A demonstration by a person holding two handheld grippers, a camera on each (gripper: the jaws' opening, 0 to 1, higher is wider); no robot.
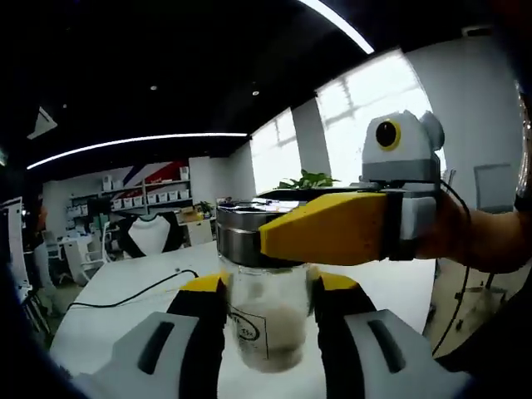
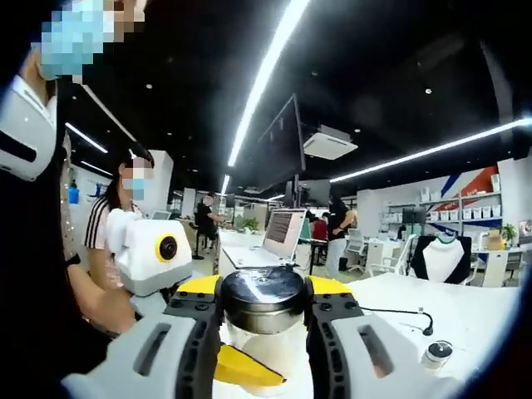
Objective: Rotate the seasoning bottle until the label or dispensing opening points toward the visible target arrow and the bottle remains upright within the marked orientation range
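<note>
The seasoning bottle (image 1: pixel 266 332) is a clear glass jar with pale powder in its lower part and a dark oval label on its left side. It stands upright over the white table. My left gripper (image 1: pixel 268 291) is shut on the glass body, one black jaw on each side. A steel lid (image 2: pixel 264 298) caps the jar, and my right gripper (image 2: pixel 264 293) is shut on it from both sides. In the left gripper view the right gripper (image 1: pixel 328 229) reaches in from the right across the lid (image 1: pixel 239 234). A yellow fingertip of the left gripper (image 2: pixel 237 367) shows below the lid.
The white table (image 1: pixel 108 307) carries a black cable (image 1: pixel 133 295). A small round cap-like object (image 2: pixel 434 355) lies at the table's right. An open laptop (image 2: pixel 283 237) stands further back. A person (image 2: pixel 116 224) stands at the left, with desks, shelves and chairs behind.
</note>
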